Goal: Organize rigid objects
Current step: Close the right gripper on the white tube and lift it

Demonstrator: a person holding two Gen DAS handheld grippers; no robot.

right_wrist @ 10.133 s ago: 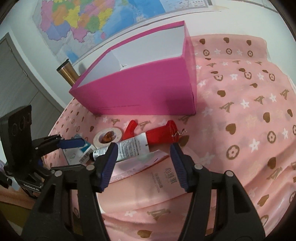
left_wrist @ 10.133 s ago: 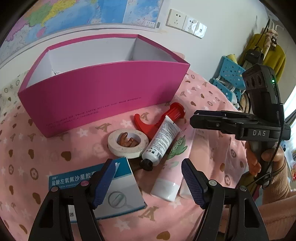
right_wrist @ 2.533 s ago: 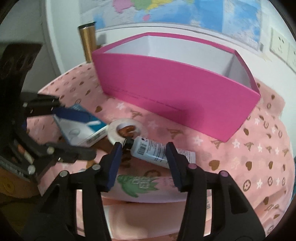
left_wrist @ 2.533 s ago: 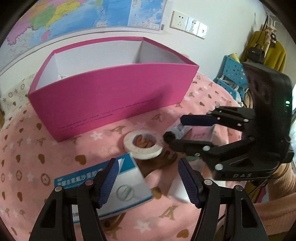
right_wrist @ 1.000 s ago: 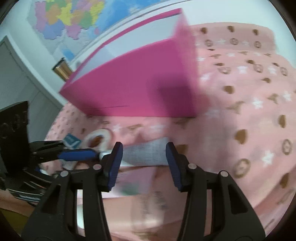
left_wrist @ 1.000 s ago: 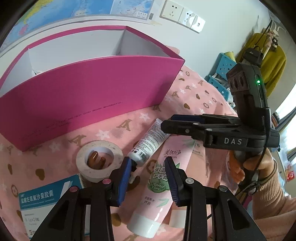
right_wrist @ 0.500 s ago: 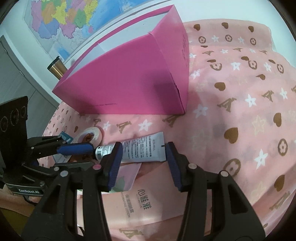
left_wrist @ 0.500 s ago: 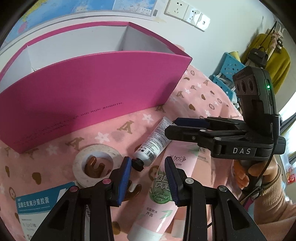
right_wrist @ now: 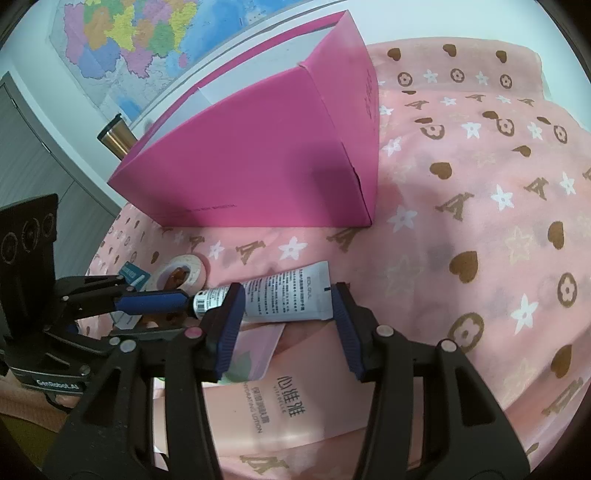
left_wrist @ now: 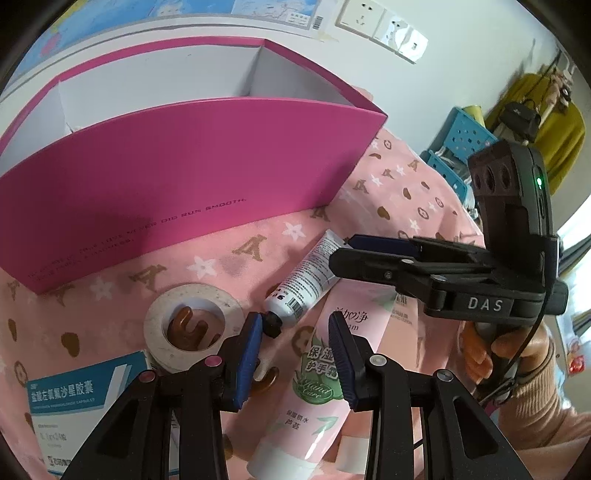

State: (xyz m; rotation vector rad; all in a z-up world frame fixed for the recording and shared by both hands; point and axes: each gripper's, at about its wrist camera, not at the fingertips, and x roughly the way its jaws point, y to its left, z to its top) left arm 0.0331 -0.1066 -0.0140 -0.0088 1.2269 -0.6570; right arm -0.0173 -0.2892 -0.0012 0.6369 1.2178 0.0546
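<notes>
Two grippers are set over rigid items on a pink patterned cloth (right_wrist: 480, 184).
An open-topped magenta cardboard box (left_wrist: 184, 177) stands behind; a white squeeze tube (right_wrist: 284, 295) lies between the opening jaws of the right gripper (right_wrist: 286, 325), unpressed. The left gripper (left_wrist: 295, 350) is held narrowly parted, its blue ribbed pad just beside the tube's black cap (left_wrist: 272, 325).

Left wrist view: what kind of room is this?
Probably a room in a home: a patterned pink cloth covers the work surface, a yellow garment hangs by the wall, and a wall map sits above wall sockets.
</notes>
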